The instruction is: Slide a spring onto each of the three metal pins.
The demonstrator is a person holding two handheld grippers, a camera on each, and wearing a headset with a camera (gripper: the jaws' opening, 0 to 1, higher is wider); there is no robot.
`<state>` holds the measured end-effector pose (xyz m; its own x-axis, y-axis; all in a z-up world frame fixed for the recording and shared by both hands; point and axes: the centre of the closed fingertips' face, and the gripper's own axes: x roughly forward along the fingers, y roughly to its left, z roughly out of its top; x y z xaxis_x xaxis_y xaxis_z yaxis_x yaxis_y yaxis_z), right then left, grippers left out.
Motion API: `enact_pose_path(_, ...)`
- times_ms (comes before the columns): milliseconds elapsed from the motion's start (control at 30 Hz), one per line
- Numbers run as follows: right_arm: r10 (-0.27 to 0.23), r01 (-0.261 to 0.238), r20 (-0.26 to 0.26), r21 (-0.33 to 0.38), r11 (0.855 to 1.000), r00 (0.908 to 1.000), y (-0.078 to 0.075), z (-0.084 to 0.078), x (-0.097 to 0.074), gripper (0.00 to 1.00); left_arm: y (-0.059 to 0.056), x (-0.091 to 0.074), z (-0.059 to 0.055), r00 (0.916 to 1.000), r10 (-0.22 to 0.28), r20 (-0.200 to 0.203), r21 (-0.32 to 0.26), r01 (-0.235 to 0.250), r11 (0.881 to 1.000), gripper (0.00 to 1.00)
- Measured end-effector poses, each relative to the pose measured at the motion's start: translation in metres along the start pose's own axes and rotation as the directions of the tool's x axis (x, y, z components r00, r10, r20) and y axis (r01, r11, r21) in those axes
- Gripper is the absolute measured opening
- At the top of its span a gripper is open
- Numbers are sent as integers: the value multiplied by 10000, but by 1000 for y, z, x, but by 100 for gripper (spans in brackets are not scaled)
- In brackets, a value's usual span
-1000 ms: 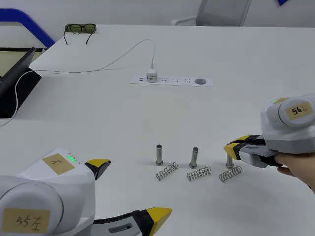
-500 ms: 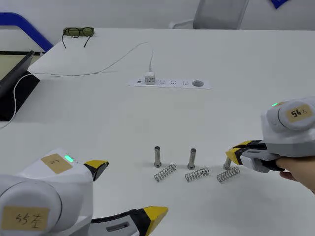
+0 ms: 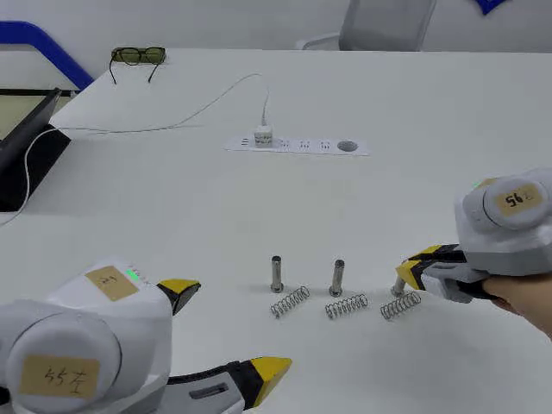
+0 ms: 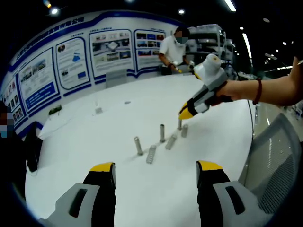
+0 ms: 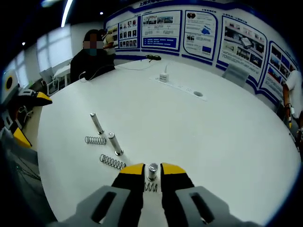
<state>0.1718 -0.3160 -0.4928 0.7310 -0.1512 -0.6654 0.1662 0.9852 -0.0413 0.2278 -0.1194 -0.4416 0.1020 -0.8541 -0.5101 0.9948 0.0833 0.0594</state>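
Since a second ago the right gripper has eased a little lower toward the right-hand pin, while the left gripper has barely shifted. In the right gripper view its yellow-tipped jaws stand narrowly apart on either side of that pin's head; I cannot tell whether they pinch it. The left gripper's jaws gape wide with nothing between them, by the near edge of the white bench, well apart from the pins. Three metal pins stand upright in a row: the left-hand pin, the middle pin and the right-hand one. The left spring, middle spring and right spring lie flat on the bench, each just in front of its pin, the last just beneath the right gripper's tips.
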Motion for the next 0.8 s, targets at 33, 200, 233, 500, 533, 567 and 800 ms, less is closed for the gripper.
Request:
enact_pose_path(33,-15,15,72,-2,10000,10000,0,1,-1,16,1,1,0,10000,4,3,19,-4,10000,70)
enact_pose_path(200,20,-29,652,141,9999,9979,1,10,-7,23,3,8,0,10000,-35,-34,111,35,9999,66)
enact_pose_path(233,20,-32,858,148,9999,9963,1,13,-8,24,3,10,-1,10000,-43,-71,131,44,9999,65)
enact_pose_path(500,166,-262,1785,512,9983,9838,3,22,-22,35,6,27,-8,9991,-261,-322,242,269,9993,56)
enact_pose_path(533,190,-298,1910,535,9981,9814,4,23,-24,36,7,30,-9,9989,-293,-357,324,305,9990,55)
enact_pose_path(567,214,-322,1976,517,9981,9800,5,23,-26,36,7,32,-9,9988,-335,-361,388,349,9986,54)
enact_pose_path(800,503,-718,2497,780,9944,9670,9,24,-38,43,8,49,-12,9968,-651,-455,653,680,9955,44)
